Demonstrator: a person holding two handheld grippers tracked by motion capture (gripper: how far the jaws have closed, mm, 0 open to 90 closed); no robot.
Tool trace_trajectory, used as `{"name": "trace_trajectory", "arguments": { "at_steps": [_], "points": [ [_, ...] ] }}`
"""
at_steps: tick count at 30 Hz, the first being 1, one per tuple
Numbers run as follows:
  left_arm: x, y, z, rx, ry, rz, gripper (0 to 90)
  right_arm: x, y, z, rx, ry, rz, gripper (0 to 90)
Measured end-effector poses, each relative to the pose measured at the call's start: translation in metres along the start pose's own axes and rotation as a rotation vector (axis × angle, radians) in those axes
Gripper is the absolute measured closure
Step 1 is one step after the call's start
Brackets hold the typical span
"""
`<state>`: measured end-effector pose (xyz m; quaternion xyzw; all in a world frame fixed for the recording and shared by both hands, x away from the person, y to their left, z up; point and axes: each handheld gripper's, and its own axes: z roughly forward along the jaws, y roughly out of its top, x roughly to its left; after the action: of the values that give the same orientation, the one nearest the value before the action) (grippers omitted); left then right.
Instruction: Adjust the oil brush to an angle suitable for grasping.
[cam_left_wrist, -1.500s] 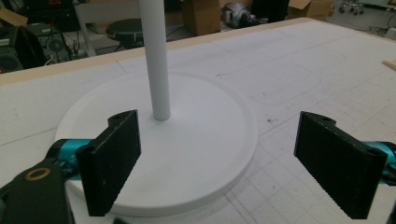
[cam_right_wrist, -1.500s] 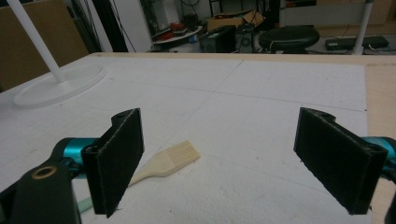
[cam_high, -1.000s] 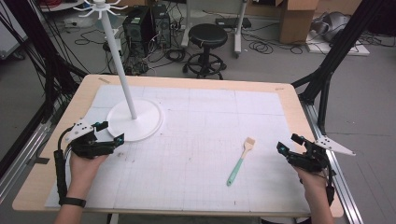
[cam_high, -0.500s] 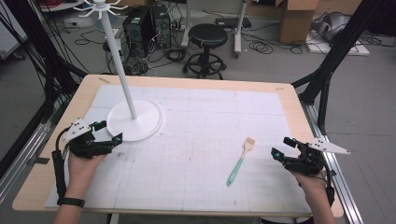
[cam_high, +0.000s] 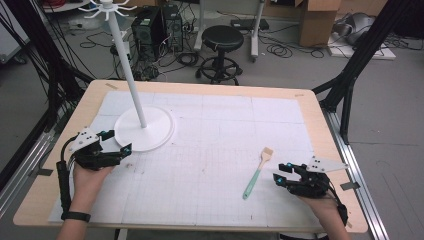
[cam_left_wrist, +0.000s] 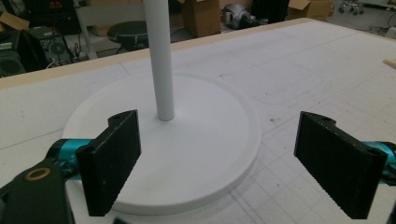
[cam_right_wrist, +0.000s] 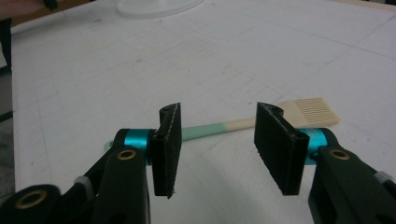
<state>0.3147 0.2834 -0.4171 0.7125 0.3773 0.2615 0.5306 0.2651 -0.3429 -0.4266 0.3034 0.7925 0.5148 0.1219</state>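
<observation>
Down at the near right of the table, the right gripper (cam_high: 286, 180) rests in the person's right hand (cam_high: 320, 202) with its two black ribbed jaws parted a moderate way and nothing between them; in the right gripper view (cam_right_wrist: 217, 144) the jaws frame a gap of bare mat, and the pastry brush lies crosswise just beyond their tips, apart from them. That pastry brush, with a mint-green handle and a pale cream bristle head (cam_high: 257, 172), lies flat on the mat just to the left of the right gripper, head pointing away from the person (cam_right_wrist: 280, 116). Over at the near left, the left gripper (cam_high: 120, 148) sits in the person's left hand (cam_high: 90, 177), jaws spread wide and empty; in the left gripper view (cam_left_wrist: 231, 170) they open toward the round white disc base (cam_left_wrist: 196, 154) of a tall white pole stand (cam_high: 131, 75), and the left jaw overlaps the base's near rim. The stand's base (cam_high: 145, 131) sits on the white gridded mat (cam_high: 220, 150) that covers most of the light wooden table (cam_high: 320, 125), well apart from the brush. Nothing lies between the brush and the right gripper. Beyond the table stand a black round stool (cam_high: 222, 40), black computer towers (cam_high: 150, 25), loose cables on the grey floor and a cardboard box (cam_high: 317, 20).
</observation>
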Motion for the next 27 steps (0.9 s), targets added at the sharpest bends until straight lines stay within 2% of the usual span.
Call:
{"name": "trace_trajectory", "arguments": {
  "at_steps": [1, 4, 5, 10, 11, 17, 20, 27],
  "points": [
    [0.0, 0.0, 0.0, 0.001, 0.0, 0.001, 15.3, 0.004, -0.001, 0.004, 0.016, 0.007, -0.015, 58.9],
    [0.001, -0.001, 0.0, 0.002, 0.001, 0.0, 15.3, 0.007, -0.002, 0.007, 0.032, 0.02, -0.03, 62.0],
    [0.001, -0.001, 0.0, 0.004, 0.001, 0.001, 15.3, 0.009, -0.003, 0.011, 0.048, 0.033, -0.041, 66.3],
    [0.001, -0.001, 0.001, 0.009, 0.0, 0.002, 15.4, 0.013, -0.005, 0.018, 0.084, 0.055, -0.061, 72.6],
    [0.001, -0.001, 0.001, 0.009, 0.0, 0.002, 15.4, 0.015, -0.006, 0.022, 0.107, 0.065, -0.076, 77.1],
    [0.0, -0.002, 0.002, 0.012, -0.003, 0.006, 15.4, 0.021, -0.006, 0.031, 0.154, 0.091, -0.099, 84.5],
    [0.0, -0.002, 0.002, 0.014, -0.002, 0.006, 15.4, 0.025, -0.006, 0.038, 0.184, 0.097, -0.132, 88.9],
    [0.0, -0.002, 0.002, 0.009, -0.003, 0.003, 15.4, 0.029, -0.005, 0.046, 0.208, 0.112, -0.15, 89.9]
  ]
}}
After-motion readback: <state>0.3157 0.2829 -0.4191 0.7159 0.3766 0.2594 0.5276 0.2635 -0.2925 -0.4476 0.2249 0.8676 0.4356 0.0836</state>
